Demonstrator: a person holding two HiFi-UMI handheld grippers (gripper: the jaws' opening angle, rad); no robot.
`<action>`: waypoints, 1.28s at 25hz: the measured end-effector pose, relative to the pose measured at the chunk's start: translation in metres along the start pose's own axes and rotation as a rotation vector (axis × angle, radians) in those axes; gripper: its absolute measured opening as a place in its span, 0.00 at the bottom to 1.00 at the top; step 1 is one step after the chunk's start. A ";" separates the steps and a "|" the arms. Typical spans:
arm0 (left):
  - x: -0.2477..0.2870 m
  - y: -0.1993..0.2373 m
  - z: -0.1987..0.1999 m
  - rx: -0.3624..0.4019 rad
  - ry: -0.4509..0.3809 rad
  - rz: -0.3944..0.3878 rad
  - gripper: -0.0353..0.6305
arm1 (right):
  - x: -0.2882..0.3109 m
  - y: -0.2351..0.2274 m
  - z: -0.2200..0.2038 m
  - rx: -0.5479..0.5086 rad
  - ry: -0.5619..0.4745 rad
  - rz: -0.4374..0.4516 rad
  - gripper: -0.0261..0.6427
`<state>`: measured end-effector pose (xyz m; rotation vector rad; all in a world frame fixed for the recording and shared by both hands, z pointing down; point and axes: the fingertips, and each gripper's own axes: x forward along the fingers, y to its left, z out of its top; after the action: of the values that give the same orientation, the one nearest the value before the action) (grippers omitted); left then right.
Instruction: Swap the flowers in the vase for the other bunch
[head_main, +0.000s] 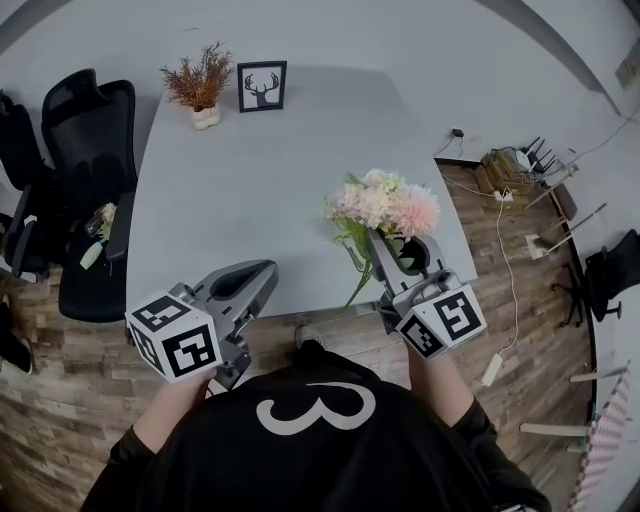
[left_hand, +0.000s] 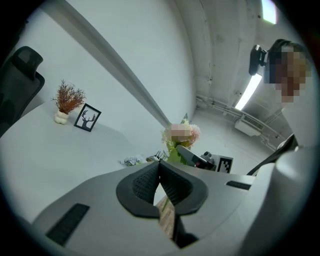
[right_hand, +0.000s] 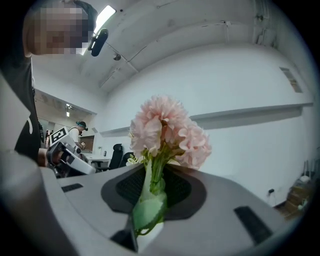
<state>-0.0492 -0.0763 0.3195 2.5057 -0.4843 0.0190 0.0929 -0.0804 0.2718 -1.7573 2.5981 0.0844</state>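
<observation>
Black top (head_main: 310, 450): the wearer's shoulders filled the bottom of the head view, with both grippers held out in front at the near table edge.
Left gripper (head_main: 264, 274): jaws closed, pads meeting at the tips, nothing between them. It sat low at the near left corner of the table (head_main: 240, 190).
Right gripper (right_hand: 152, 174): jaws clamped on the green stems of the pink bunch (head_main: 385, 205). Blooms stood above the jaws and leaf ends trailed below.
Pink bunch, place: in the air over the near right part of the table, resting on nothing.
Vase (head_main: 206, 117): small and pale, at the far left of the table, just beside a framed deer print (head_main: 262, 86).
Vase contents: rust-coloured dried sprigs (head_main: 200, 78) stood upright in it, not yet taken out.
Spacing: vase well apart from both grippers, with bare tabletop between.
Step in hand (judged): new bunch picked up and ready, old bunch not yet removed. The swap was in its early half.
Next move (judged): the free left gripper should reach across, open, and close low on the sprig stems.
Lift (judged): straight up, so the light vase neither tips nor comes up with the stems.
Right side (judged): keep its grip and hold the pink bunch clear until the vase mouth is free.
</observation>
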 end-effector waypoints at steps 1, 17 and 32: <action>0.003 0.000 -0.001 -0.001 0.007 -0.002 0.07 | -0.001 -0.004 0.000 -0.006 -0.004 -0.008 0.19; 0.081 0.033 0.002 -0.054 0.068 0.048 0.07 | 0.030 -0.095 0.042 -0.133 -0.177 -0.043 0.18; 0.112 0.084 0.011 -0.124 0.065 0.114 0.07 | 0.100 -0.119 0.013 -0.231 -0.168 0.029 0.18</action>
<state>0.0255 -0.1845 0.3695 2.3465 -0.5823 0.1110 0.1656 -0.2169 0.2506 -1.6911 2.5793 0.5288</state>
